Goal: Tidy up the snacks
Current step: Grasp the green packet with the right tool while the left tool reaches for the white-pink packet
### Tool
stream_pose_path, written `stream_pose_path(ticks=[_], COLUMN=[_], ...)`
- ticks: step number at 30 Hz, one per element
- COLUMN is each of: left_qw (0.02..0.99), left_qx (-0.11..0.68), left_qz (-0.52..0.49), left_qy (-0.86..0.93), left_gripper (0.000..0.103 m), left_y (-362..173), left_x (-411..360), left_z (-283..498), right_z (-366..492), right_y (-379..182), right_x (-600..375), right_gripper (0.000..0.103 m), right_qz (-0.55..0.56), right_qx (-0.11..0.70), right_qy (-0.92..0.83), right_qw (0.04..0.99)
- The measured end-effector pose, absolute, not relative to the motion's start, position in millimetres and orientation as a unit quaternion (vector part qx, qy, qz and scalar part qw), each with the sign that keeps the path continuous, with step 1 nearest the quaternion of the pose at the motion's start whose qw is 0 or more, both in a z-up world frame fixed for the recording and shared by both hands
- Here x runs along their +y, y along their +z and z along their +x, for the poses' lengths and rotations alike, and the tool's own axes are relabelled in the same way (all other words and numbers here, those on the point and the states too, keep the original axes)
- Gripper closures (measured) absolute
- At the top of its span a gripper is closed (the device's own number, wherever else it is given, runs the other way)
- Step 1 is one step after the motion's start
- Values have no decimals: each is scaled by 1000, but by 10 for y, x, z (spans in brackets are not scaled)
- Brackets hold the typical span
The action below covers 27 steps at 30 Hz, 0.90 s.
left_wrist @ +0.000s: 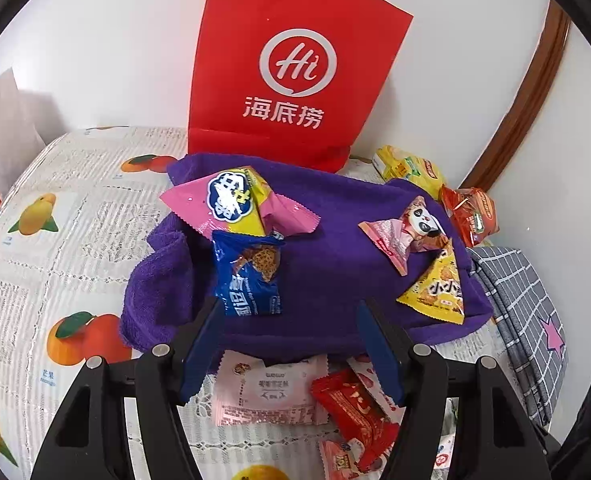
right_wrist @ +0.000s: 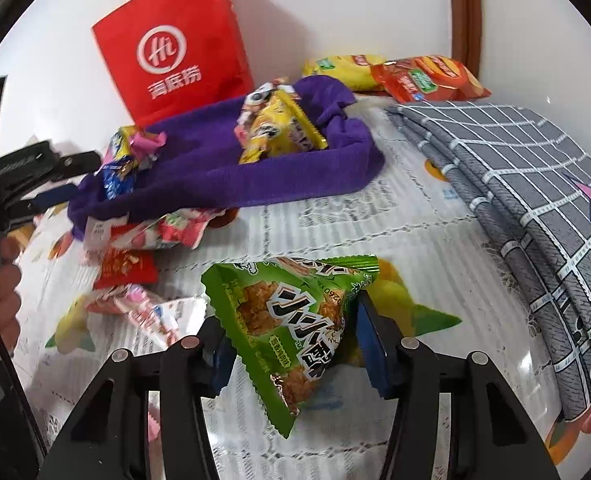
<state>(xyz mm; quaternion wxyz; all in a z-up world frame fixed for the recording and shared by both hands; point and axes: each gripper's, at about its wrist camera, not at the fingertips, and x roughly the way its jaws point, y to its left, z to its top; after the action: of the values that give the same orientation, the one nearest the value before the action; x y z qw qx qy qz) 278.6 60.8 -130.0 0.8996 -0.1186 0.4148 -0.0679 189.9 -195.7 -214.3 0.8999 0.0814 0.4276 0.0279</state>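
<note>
A purple towel [left_wrist: 319, 276] lies on the table with several snack packs on it: a blue pack [left_wrist: 249, 276], a pink and yellow pack [left_wrist: 235, 204], a pink panda pack [left_wrist: 407, 232] and a yellow triangle pack [left_wrist: 439, 292]. My left gripper [left_wrist: 291, 320] is open just in front of the towel, beside the blue pack. My right gripper [right_wrist: 291, 320] is shut on a green triangle snack pack [right_wrist: 291, 320] and holds it above the table. The towel [right_wrist: 223, 172] with its yellow pack [right_wrist: 279, 128] also shows in the right wrist view.
A red paper bag [left_wrist: 295, 64] stands against the wall behind the towel. Yellow [left_wrist: 411, 168] and orange [left_wrist: 471, 212] chip bags lie at the back right. A grey checked cloth [right_wrist: 535, 208] lies at the right. Loose pink [left_wrist: 271, 392] and red [left_wrist: 355, 412] packs lie near the front.
</note>
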Motion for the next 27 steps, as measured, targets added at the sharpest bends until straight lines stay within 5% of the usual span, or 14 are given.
stream_pose_path(ticks=[27], left_qw=[875], left_qx=[478], left_qz=[-62], left_qy=[-31], left_gripper=[37], left_y=[-1788], left_x=[602], left_z=[2550], right_z=[1928], right_y=[-2187], right_x=[-1964], right_gripper=[44], right_qz=[78], right_qx=[434], right_qy=[29], right_qw=[897])
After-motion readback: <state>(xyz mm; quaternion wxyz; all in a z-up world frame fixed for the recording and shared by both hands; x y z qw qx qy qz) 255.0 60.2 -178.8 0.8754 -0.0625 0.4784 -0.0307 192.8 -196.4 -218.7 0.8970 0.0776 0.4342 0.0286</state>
